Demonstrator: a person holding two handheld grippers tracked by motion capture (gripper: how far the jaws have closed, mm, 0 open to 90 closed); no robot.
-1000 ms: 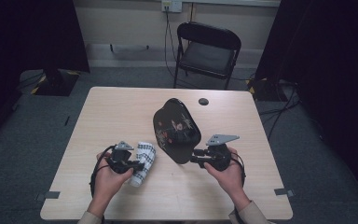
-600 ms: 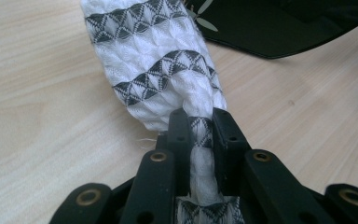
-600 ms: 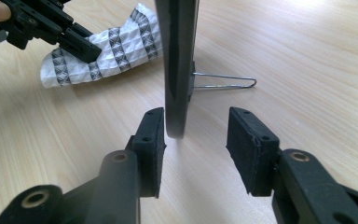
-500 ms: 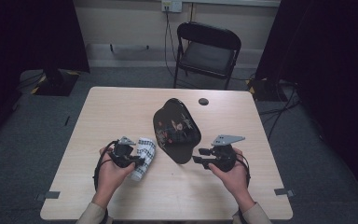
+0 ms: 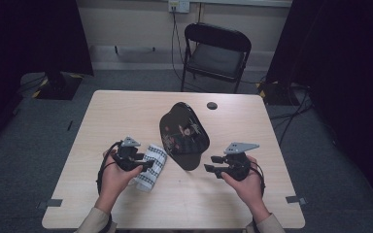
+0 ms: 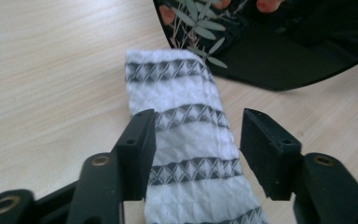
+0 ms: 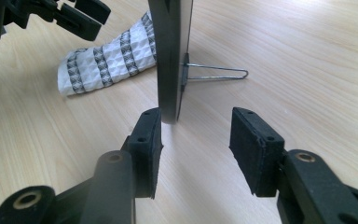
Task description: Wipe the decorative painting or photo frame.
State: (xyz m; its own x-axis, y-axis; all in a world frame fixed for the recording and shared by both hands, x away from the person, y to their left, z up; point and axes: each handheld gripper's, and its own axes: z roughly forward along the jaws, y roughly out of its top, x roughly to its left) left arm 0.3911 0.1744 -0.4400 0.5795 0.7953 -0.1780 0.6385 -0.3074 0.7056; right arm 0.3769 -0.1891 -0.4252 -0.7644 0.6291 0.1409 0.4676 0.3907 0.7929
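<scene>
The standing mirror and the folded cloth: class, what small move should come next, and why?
Probably draw the left gripper back off the cloth. Its jaws have just opened and stand apart from the cloth, which lies flat on the table beside the mirror.

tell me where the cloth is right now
In the high view the cloth lies flat on the table's near left, under the left hand-held gripper, beside the mirror.

In the left gripper view, the folded patterned cloth (image 6: 191, 154) runs off the bottom edge, and the black mirror (image 6: 279, 42) beyond it is cut by the top and right edges. In the right gripper view, that mirror (image 7: 170, 56) stands edge-on, hiding its wire stand's (image 7: 216, 72) attachment and the cloth's (image 7: 109, 56) far end.
</scene>
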